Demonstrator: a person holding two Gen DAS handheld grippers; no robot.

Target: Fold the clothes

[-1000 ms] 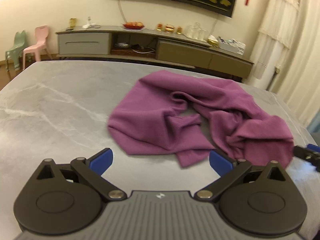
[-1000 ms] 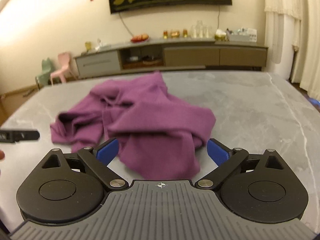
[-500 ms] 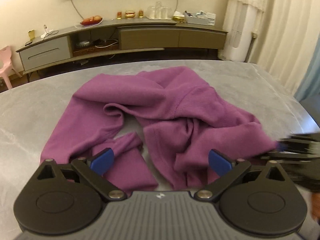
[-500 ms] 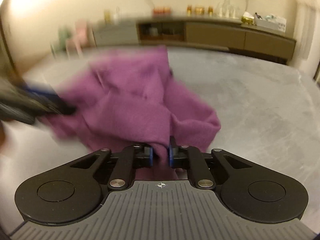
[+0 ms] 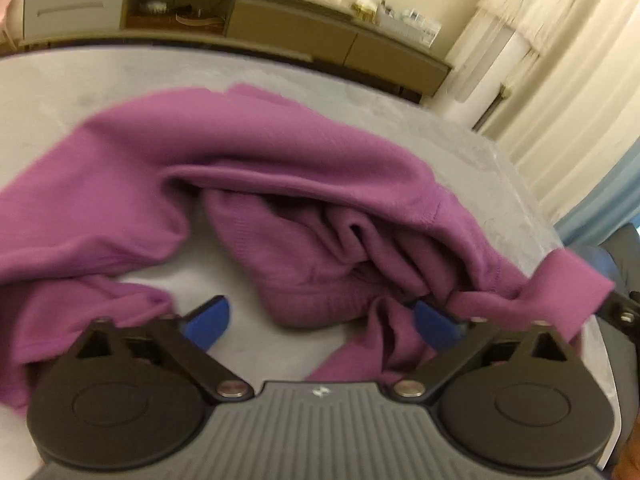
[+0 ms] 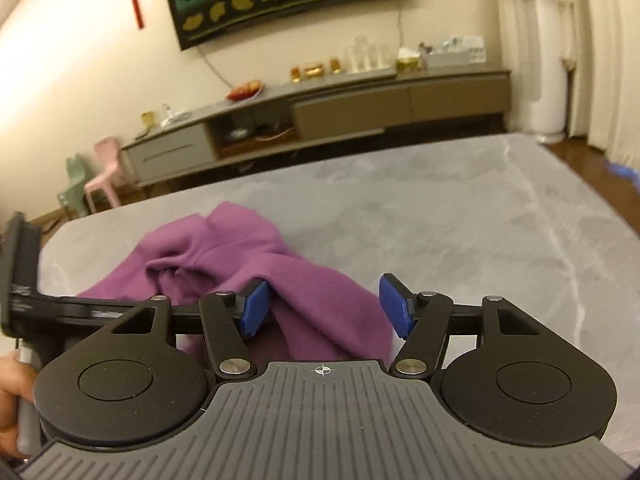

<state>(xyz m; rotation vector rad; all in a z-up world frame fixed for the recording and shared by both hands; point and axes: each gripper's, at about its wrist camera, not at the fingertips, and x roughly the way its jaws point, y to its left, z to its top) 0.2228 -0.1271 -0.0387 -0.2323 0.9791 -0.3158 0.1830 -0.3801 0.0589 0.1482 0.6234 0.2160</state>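
Observation:
A crumpled purple garment lies on the grey marble table. My left gripper hovers low over its near side. Its jaws are closing, with a thick folded hem between the blue pads, which do not press on it. In the right wrist view the garment drapes between the blue pads of my right gripper. Those jaws are opening and stand apart from the cloth. A cuff stretches toward the table's right edge. The left gripper's black body shows at far left.
A long TV cabinet with bottles and a fruit plate runs along the back wall. A pink chair and a green one stand at its left, with curtains at the right. The table's right edge is near the left gripper. A hand shows at lower left.
My left gripper moved closer and lower over the garment, and its jaws narrowed. My right gripper shut on a fold half a second ago and has since parted its pads.

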